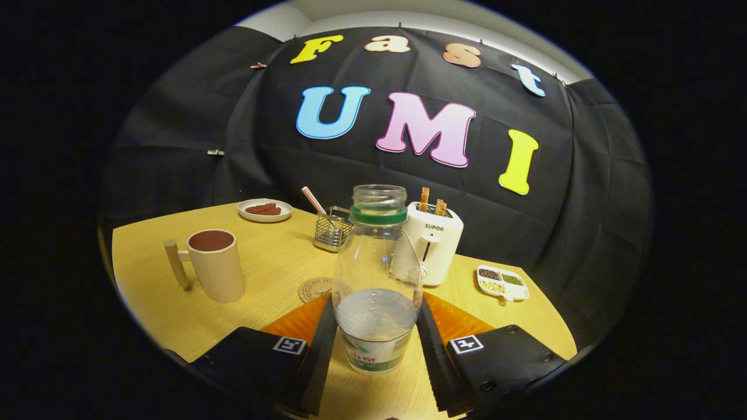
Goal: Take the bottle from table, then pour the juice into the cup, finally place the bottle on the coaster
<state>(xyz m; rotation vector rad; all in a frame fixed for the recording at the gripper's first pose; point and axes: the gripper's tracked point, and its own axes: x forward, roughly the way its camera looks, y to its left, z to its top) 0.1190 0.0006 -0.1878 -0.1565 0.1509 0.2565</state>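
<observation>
Your pale wooden bench (175,326) sits before black cloth. Left of the bottle (376,280) stands the cup (215,263), behind it a plate (265,210), then the coaster (314,289) and a wire basket (332,229). Your claw (377,338) pinches the uncapped bottle. Just behind it stands a toaster (430,242); rightward, a compartment dish (502,282).

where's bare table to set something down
Bare table lies between the cup, coaster and wire basket. It is crowded behind the bottle, held between the fingers, by the toaster.
</observation>
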